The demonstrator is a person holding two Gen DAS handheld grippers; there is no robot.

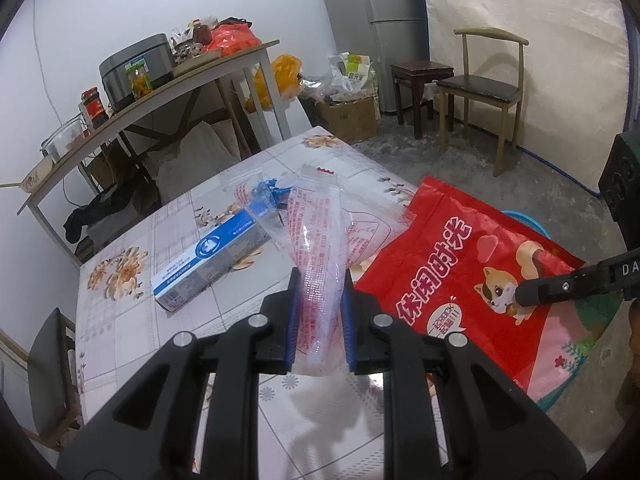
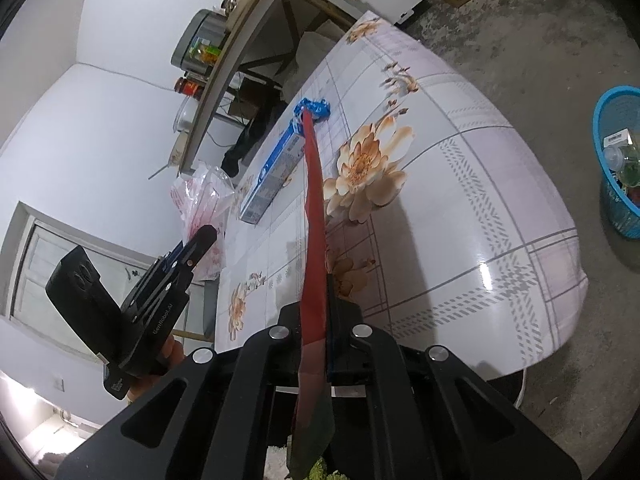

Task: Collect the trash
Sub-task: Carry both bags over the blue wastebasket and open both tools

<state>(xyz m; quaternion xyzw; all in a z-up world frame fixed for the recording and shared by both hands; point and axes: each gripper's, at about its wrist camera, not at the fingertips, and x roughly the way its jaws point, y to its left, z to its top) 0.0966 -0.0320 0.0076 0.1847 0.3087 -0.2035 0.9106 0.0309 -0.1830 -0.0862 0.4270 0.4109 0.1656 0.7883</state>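
My left gripper [image 1: 322,280] is shut on a clear plastic bag with red print [image 1: 316,236], held just above the table. To its right, my right gripper [image 1: 520,296] is shut on the edge of a red snack bag with a cartoon cat [image 1: 452,272]. The right wrist view shows that red bag [image 2: 314,216] edge-on, clamped in the right gripper [image 2: 318,300]. The left gripper [image 2: 206,236] with the clear bag [image 2: 200,200] is at the left there. A blue-and-white toothpaste box [image 1: 208,264] and a crumpled blue wrapper [image 1: 268,196] lie on the floral tablecloth [image 1: 120,320].
A blue basket [image 2: 620,160] holding several bits of trash stands on the floor right of the table. A side table [image 1: 160,92] with a rice cooker and jars runs along the wall. A chair [image 1: 480,88], a stool and a cardboard box [image 1: 352,120] stand beyond the table.
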